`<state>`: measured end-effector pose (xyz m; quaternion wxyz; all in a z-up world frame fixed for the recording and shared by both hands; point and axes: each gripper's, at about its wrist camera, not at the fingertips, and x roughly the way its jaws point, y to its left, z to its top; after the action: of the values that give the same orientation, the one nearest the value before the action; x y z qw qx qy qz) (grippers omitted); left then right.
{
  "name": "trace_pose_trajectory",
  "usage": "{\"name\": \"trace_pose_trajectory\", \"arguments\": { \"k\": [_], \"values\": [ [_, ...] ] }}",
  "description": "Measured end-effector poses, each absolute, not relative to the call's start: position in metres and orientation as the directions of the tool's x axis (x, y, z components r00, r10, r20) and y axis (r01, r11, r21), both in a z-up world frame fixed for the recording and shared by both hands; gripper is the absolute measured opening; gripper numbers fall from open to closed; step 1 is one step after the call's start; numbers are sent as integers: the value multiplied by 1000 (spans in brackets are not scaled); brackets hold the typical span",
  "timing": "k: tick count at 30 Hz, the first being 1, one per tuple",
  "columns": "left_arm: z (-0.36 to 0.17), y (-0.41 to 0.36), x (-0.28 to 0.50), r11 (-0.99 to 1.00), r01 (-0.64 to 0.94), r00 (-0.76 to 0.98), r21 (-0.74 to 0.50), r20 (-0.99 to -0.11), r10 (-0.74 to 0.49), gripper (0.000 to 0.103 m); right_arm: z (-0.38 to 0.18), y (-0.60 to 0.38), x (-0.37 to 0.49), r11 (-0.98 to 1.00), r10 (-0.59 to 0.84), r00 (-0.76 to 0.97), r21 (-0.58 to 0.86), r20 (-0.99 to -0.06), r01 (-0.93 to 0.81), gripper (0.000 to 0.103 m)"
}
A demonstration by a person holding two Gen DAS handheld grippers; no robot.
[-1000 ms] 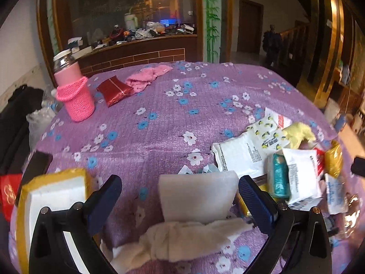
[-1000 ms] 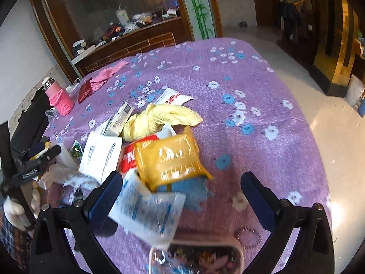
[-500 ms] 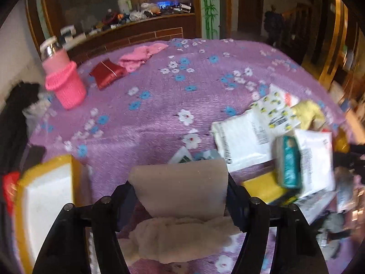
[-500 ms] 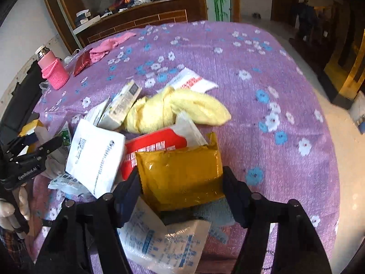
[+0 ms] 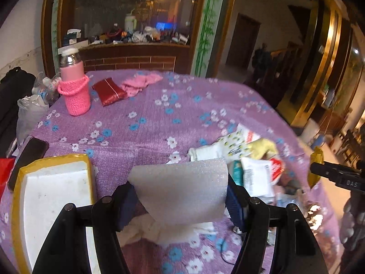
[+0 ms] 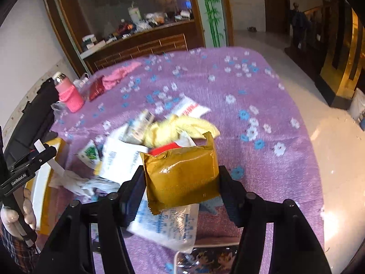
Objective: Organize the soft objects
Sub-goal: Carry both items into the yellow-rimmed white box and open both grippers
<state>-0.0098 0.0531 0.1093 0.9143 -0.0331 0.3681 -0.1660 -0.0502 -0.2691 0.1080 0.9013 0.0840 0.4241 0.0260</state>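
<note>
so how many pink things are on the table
2: a pink bottle in a knit sleeve at the far left edge, and a pink cloth near it, touching a red pouch. The pile may hide more.

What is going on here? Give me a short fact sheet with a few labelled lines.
Setting: table under a purple flowered cloth
Left gripper: clamped on a white foam sheet, lifted off the cloth
Right gripper: jaws closing on a yellow-brown packet between them, lifted above the pile
Pile: packets and a yellow cloth heaped mid-table
Box: white foam box with yellow-taped rim at the left
Far corner: pink bottle in a knitted sleeve, red pouch, pink cloth
</note>
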Motion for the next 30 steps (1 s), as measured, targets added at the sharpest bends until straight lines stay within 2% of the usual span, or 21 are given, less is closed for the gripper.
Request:
{"name": "trace_pose_trajectory", "arguments": {
  "k": [4, 9, 20, 30],
  "values": [
    [127, 77, -26, 935, 272, 694, -226, -627, -353, 72, 130, -247, -59, 984, 148, 662, 173, -735, -28, 61],
    [138, 120, -35, 946, 220, 720, -236, -616, -321, 72, 146, -195, -61, 969, 245, 650, 198, -720, -146, 61],
    [101, 228, -13, 963, 19, 703, -269, -681, -204, 72, 134, -20, -37, 839, 494, 487, 250, -720, -483, 61],
    [64, 267, 23, 959, -52, 642, -280, -745, -182, 72, 93, 91, -2, 761, 502, 358, 206, -787, -615, 62]
  ]
}}
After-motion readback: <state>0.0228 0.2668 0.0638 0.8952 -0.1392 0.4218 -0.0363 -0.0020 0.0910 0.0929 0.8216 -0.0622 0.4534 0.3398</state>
